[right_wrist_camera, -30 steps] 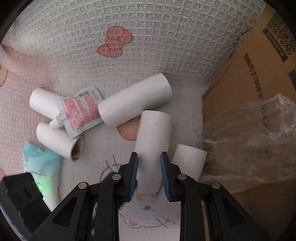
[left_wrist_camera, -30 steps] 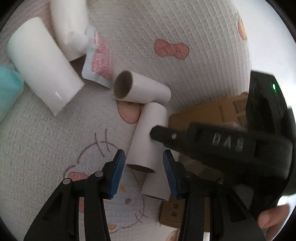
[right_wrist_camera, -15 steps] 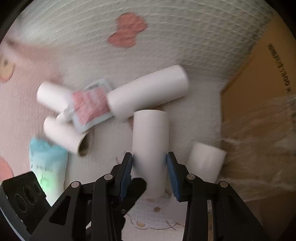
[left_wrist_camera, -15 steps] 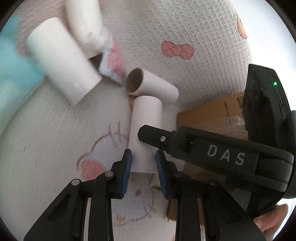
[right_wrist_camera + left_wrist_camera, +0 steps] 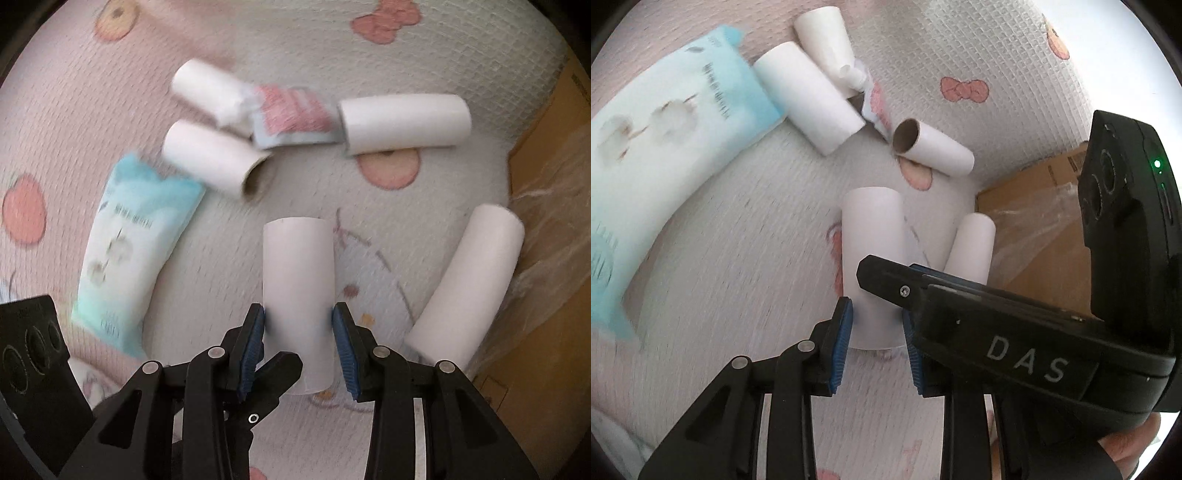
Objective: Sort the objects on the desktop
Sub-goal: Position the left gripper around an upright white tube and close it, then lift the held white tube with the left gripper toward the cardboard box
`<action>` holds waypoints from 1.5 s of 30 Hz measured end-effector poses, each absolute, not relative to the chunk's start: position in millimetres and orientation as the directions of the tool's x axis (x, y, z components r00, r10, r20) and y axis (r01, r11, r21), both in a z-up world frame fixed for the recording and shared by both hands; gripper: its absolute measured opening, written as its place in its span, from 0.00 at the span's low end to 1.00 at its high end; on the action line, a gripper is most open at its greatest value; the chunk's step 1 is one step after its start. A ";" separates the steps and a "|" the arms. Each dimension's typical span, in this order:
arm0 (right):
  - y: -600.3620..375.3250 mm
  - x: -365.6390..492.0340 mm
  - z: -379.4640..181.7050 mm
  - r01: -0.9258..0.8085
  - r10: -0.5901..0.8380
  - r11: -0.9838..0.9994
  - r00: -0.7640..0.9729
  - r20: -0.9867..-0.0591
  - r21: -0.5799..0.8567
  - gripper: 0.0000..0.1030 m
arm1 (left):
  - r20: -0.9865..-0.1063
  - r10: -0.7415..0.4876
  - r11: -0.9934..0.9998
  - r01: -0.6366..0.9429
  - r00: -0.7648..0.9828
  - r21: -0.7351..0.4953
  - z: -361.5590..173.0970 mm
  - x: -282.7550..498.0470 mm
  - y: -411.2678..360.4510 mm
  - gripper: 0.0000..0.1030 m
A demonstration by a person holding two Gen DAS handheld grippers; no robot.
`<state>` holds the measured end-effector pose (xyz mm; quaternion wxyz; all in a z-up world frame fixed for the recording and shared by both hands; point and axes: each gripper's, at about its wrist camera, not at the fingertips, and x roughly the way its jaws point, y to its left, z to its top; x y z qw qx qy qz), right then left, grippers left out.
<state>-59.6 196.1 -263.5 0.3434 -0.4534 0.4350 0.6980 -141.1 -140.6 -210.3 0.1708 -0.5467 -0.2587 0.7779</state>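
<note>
Over the waffle-weave cloth (image 5: 461, 44), both grippers (image 5: 877, 345) (image 5: 298, 349) now pinching one lifted white tube (image 5: 298, 288), earlier flat.

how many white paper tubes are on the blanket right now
5. One sits between both grippers' pads, one lies beside the cardboard box, one by the blue pack, and one at each end of the pink sachet. None looks hidden.

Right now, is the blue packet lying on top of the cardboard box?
No, the blue packet lies on the patterned cloth, far across from the cardboard box at the right edge.
</note>
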 end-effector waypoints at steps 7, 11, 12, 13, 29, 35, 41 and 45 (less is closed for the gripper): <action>177.0 -52.2 -254.1 -0.837 0.066 -0.409 -0.424 -0.903 0.363 0.34 | -0.734 0.594 -0.764 0.056 -0.329 -0.643 -211.3 -133.6 -148.2 0.36; 172.6 -41.9 -221.5 -0.833 0.175 -0.424 -0.460 -0.871 0.355 0.34 | -0.698 0.628 -0.719 0.087 -0.344 -0.690 -212.4 -138.8 -156.4 0.40; 171.6 -40.5 -213.1 -0.836 0.198 -0.431 -0.455 -0.868 0.340 0.34 | -0.683 0.641 -0.701 0.095 -0.349 -0.706 -213.0 -139.9 -159.4 0.41; 169.8 -37.7 -205.4 -0.836 0.218 -0.444 -0.450 -0.866 0.322 0.34 | -0.674 0.648 -0.690 0.102 -0.354 -0.717 -213.6 -141.5 -161.0 0.41; 163.3 -43.3 -237.5 -0.844 0.229 -0.506 -0.331 -0.915 0.179 0.34 | -0.598 0.707 -0.552 0.234 -0.378 -0.801 -242.2 -171.9 -173.4 0.42; 165.3 -49.9 -256.4 -0.830 0.157 -0.489 -0.387 -0.908 0.269 0.34 | -0.615 0.716 -0.589 0.187 -0.330 -0.786 -244.4 -174.1 -156.4 0.42; 170.9 -41.6 -270.0 -0.835 0.155 -0.455 -0.417 -0.896 0.310 0.35 | -0.630 0.707 -0.606 0.184 -0.321 -0.774 -247.3 -172.8 -149.9 0.42; 174.8 -35.5 -273.6 -0.825 0.144 -0.444 -0.452 -0.881 0.350 0.37 | -0.646 0.690 -0.636 0.153 -0.326 -0.756 -244.0 -171.1 -146.2 0.42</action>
